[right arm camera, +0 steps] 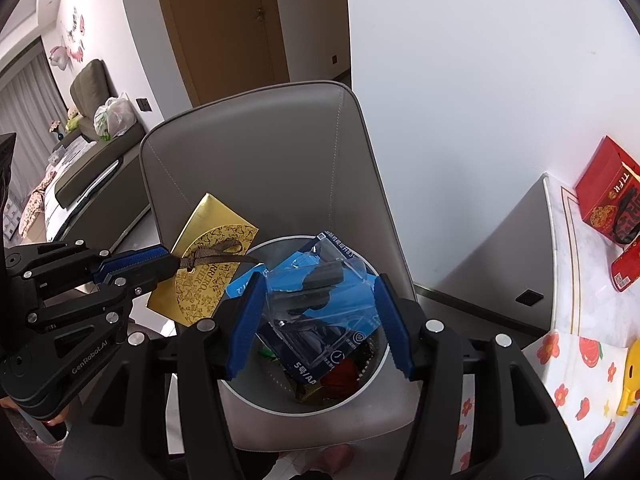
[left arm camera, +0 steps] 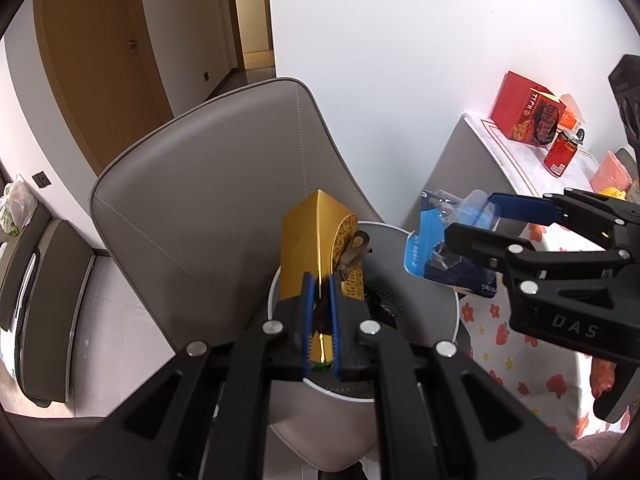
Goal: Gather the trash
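A white round trash bin [right arm camera: 362, 394] stands on a grey chair seat and holds some trash. My left gripper [left arm camera: 320, 320] is shut on a gold box [left arm camera: 304, 236] with a brown ribbon, held above the bin's left rim; it also shows in the right wrist view [right arm camera: 208, 276]. My right gripper [right arm camera: 320, 324] is open, its blue pads wide apart. A blue and clear plastic blister pack [right arm camera: 320, 304] sits between them over the bin, apart from the right pad. In the left wrist view the pack [left arm camera: 444, 244] is at the right gripper's tips.
The grey chair back [left arm camera: 200, 200] rises behind the bin. At right is a table with a flowered cloth [right arm camera: 576, 384], a red gift box [left arm camera: 524, 112], a red can [left arm camera: 562, 152] and a yellow item [right arm camera: 632, 376]. A sofa with a plastic bag [right arm camera: 114, 118] is far left.
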A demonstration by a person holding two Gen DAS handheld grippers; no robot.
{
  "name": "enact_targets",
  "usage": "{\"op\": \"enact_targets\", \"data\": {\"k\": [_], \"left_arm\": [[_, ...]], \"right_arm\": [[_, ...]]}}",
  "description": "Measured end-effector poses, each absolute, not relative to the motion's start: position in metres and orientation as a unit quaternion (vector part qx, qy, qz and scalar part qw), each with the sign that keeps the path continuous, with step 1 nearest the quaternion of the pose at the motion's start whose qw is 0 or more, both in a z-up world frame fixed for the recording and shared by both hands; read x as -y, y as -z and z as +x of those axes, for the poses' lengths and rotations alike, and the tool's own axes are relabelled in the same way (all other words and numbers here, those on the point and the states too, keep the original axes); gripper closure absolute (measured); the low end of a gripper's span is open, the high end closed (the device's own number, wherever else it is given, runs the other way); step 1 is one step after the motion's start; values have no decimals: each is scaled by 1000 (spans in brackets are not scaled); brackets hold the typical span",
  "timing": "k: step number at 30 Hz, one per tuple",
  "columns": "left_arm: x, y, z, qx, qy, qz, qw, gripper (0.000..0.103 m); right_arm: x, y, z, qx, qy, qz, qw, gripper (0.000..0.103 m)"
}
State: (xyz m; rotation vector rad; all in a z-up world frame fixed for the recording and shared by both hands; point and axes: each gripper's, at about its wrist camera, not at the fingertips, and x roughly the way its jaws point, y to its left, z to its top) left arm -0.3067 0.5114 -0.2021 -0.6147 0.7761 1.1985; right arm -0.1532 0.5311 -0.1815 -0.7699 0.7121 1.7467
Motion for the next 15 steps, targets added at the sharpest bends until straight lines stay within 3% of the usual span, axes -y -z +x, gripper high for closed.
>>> {"op": "enact_targets", "data": {"k": [7,8,10,11,15], "left_arm": [[-513,203,-303,-359,-535,-288,709,88],[-512,203,-304,-358,-536,-289,708,85],[-511,203,-304,-356,-539,-287,707,66],[-511,202,-304,-353,-542,-285,708,63],[-510,198,-304,-350,-543,-281,709,60]], "right_arm": [[-534,187,-147,-314,-727,-321,521,46],[-534,187,-147,-312,-726,-321,521,46],[-534,186,-147,-312,-727,-321,521,46],[-534,187,-147,-312,-726,-320,522,45],[-535,188,-147,-312,-726,-321,523,45]]}}
